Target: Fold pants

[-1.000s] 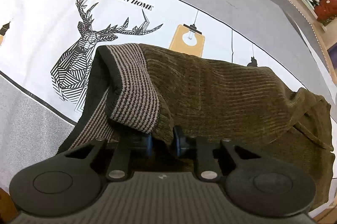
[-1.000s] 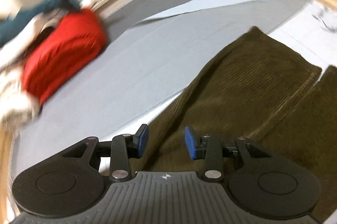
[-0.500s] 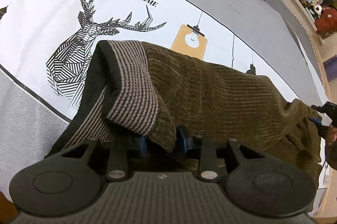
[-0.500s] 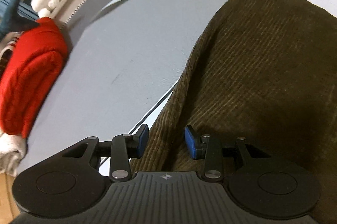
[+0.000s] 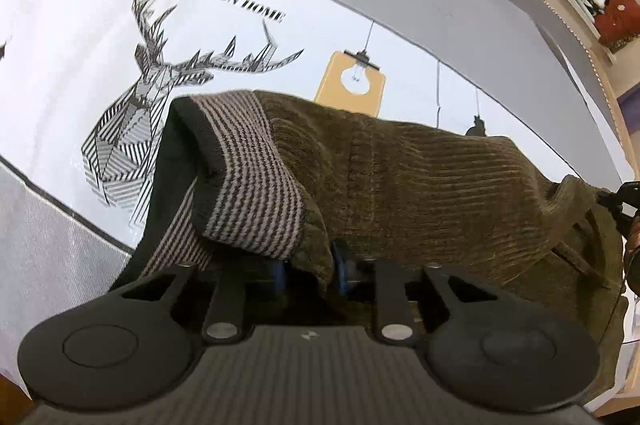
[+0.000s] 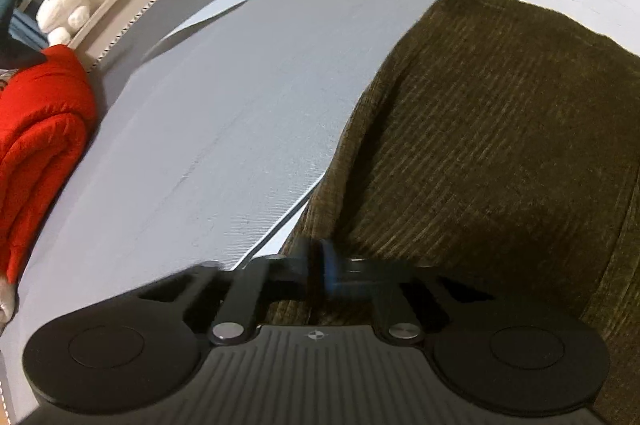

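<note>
Now | left tool closing on pants waistband | right tool clamps pants edge beside bare sheet

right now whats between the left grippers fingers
In the left wrist view, a fold of the olive corduroy pants, just beside the striped waistband, sits between the closing jaws of the left gripper.

The right claw, held clear and open above the bed a second ago, is now down at the edge of the olive corduroy pants with its blue pads drawn together. The left claw, after loosening briefly, is closing on the waistband fold again.
</note>
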The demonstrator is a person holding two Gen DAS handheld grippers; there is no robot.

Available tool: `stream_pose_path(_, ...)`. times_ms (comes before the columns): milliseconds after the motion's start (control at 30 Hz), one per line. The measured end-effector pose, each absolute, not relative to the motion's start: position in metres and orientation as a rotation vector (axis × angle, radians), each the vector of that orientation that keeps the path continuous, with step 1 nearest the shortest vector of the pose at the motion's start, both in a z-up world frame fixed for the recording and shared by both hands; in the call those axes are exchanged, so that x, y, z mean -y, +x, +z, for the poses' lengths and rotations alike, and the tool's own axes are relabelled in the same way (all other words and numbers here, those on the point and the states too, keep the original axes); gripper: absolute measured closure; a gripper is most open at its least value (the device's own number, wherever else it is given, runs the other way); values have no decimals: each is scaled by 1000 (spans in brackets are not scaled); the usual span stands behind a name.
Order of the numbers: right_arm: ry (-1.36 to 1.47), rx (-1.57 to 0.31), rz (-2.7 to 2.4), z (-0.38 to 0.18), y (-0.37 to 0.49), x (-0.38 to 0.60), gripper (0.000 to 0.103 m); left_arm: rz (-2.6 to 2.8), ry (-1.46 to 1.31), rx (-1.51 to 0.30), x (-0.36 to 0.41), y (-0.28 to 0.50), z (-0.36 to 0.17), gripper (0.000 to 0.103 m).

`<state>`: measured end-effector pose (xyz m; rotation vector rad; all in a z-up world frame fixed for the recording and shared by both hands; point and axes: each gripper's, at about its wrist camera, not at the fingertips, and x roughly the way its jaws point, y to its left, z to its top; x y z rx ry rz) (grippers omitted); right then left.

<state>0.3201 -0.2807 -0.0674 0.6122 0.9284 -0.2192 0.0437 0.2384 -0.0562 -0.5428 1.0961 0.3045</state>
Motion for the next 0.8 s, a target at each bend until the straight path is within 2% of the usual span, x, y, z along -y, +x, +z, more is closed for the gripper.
stream_pose_path(200,563,-862,-136,-3,290,297,101,289,-571,-1021,-246,38,-36,90)
stream_pose_path(433,462,-732,-62,79,182,336,103,257,-606,-959,-250,16,-17,91)
stream_pose_path(600,478,-769,-23,64,117,362,103,257,-626,-968,-249,1,-19,91)
stream_pose_path(633,475,-780,-21,57,109,365,100,264,-637,-970,-250,-1,-21,91)
stream_pose_path(800,547,-819,-8,16,102,370,95,277,-748,-971,-258,0,-35,89)
